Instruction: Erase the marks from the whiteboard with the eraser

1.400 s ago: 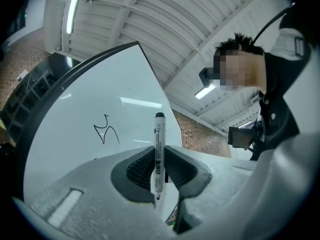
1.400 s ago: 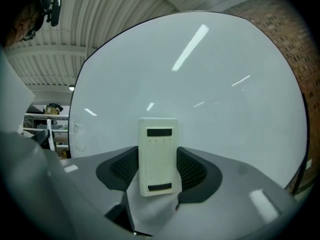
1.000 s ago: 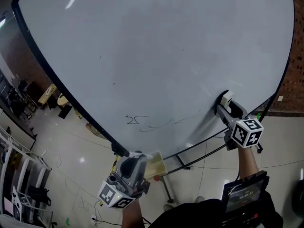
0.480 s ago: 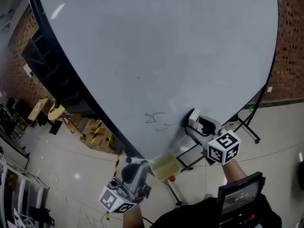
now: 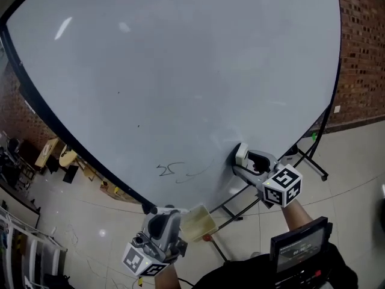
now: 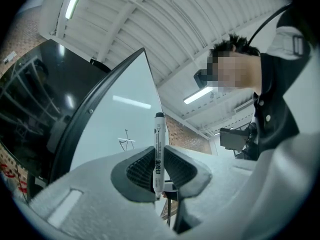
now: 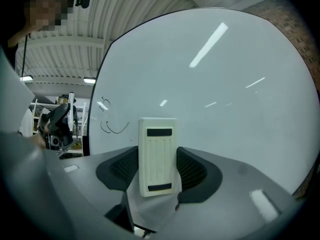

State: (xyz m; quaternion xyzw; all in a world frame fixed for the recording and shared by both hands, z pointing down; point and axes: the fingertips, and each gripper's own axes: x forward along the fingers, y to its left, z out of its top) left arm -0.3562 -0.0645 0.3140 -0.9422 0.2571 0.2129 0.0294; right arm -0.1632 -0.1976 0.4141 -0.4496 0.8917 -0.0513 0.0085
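We hold two grippers. Nearest us, the left gripper (image 6: 159, 168) pinches one marker (image 6: 159, 149) upright between its jaws, low by the bottom edge of the one whiteboard (image 5: 180, 71). Farther out, the right gripper (image 7: 158, 170) clamps the one eraser (image 7: 157, 154), held up at the board's lower part; we cannot tell whether it touches. Left of it sit two marks: a scribble (image 5: 170, 170) and a curved stroke (image 5: 200, 172).

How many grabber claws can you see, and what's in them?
2. The left gripper, below the big white whiteboard, clamps a white marker pen; the right gripper holds a cream rectangular eraser at the board.
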